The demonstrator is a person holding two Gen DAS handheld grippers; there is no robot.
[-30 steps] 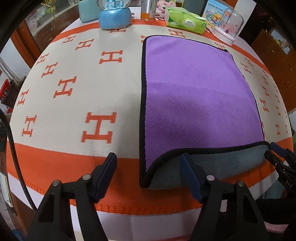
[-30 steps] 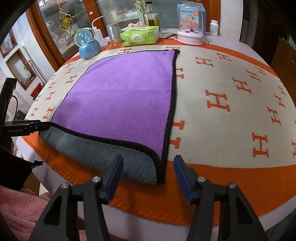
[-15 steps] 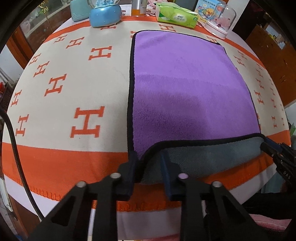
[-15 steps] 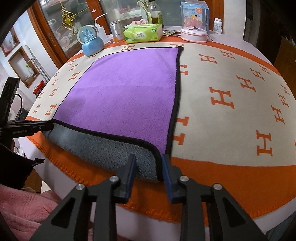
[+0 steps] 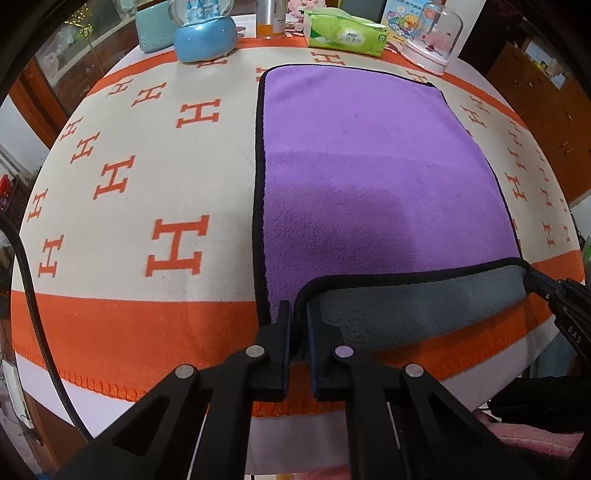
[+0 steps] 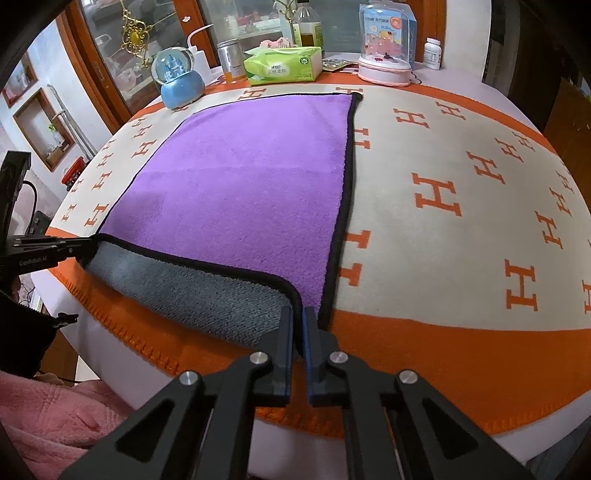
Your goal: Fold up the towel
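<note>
A purple towel with black trim and a grey underside lies flat on the orange and cream blanket; it also shows in the right wrist view. Its near edge is turned up, showing the grey side. My left gripper is shut on the towel's near left corner. My right gripper is shut on the near right corner. Each gripper shows at the edge of the other's view: the right one and the left one.
At the table's far edge stand a blue snow globe, a green tissue pack, a domed pink ornament, a bottle and a tin. The blanket's orange border hangs over the near edge. Pink cloth lies below.
Both grippers moved forward to the towel's near corners and closed on them. The near edge has lifted slightly, with the grey underside still showing.
</note>
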